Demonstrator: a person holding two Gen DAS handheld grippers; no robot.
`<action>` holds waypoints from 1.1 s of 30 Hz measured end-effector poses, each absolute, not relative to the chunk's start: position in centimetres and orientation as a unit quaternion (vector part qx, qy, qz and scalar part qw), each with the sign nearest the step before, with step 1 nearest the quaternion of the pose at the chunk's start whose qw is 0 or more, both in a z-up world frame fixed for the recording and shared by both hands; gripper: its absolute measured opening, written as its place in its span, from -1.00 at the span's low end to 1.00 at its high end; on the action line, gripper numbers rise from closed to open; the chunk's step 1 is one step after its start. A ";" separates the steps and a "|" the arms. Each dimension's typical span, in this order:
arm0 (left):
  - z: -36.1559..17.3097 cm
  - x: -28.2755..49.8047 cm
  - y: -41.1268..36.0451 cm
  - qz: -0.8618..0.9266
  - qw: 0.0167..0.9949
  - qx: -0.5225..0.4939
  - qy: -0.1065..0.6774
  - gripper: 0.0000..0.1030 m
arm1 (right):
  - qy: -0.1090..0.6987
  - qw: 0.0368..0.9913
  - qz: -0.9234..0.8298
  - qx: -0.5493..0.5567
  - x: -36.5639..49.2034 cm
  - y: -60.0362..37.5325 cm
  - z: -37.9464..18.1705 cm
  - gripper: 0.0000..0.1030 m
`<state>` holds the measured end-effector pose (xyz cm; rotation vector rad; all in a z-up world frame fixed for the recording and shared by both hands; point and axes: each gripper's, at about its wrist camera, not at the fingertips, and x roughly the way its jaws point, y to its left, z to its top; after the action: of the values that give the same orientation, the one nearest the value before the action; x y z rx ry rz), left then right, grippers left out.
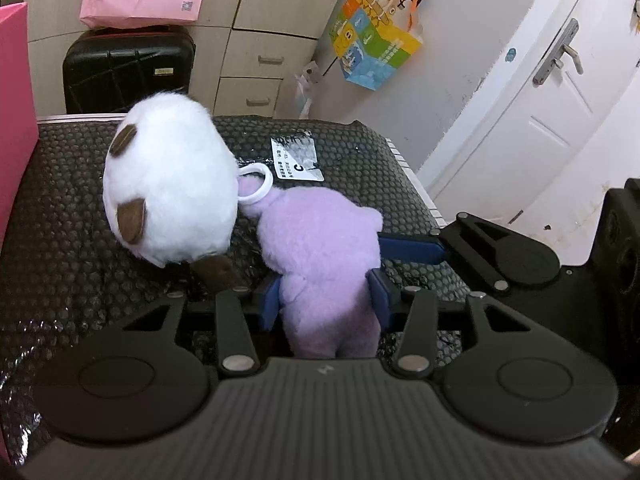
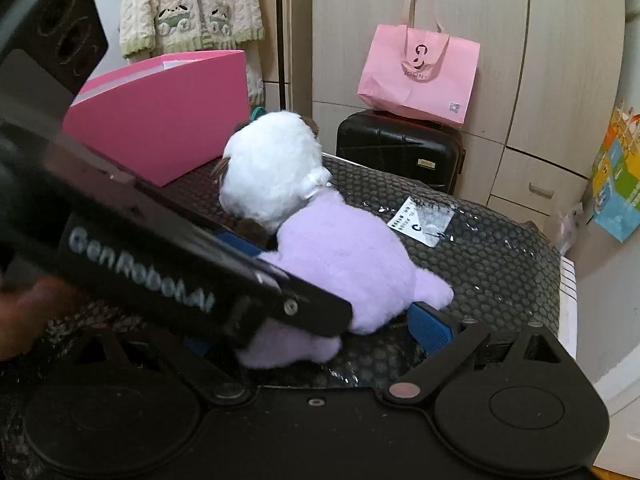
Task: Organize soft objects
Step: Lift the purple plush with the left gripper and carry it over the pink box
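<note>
Two plush toys lay on the black bubble-wrap surface (image 1: 72,240), which serves as the landmark. At its far left corner stood the pink box (image 2: 168,124). Near its middle sat the white plush (image 1: 168,180) with brown patches, touching the purple plush (image 1: 320,236) just in front of it. Beside them, farther back on the wrap, lay a white label (image 1: 296,160). The left claw (image 1: 326,300) had its blue pads pressed against the purple plush's lower part, jaws partly closed on it. The right claw (image 2: 316,336) stood wide open around the same toy from the near edge, its right pad beside the fur; the left pad was hidden.
</note>
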<state>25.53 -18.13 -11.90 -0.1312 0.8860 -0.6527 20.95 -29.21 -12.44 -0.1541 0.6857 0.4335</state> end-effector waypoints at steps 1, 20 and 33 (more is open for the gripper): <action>-11.9 25.5 -18.2 -0.311 0.850 -0.061 0.421 -0.19 | 0.330 0.917 0.210 -0.077 20.8 -29.0 -12.4 0.86; -9.9 21.4 -16.7 -0.341 0.838 -0.054 0.422 -0.24 | 0.308 0.926 0.200 -0.085 15.6 -28.0 -10.3 0.69; -8.5 17.3 -13.7 -0.358 0.825 -0.061 0.433 -0.24 | 0.308 0.926 0.208 -0.067 11.3 -25.9 -8.6 0.68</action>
<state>17.28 -13.72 -8.46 -0.1298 0.9209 -0.7601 11.31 -25.95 -8.64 -0.1365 0.6318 0.4261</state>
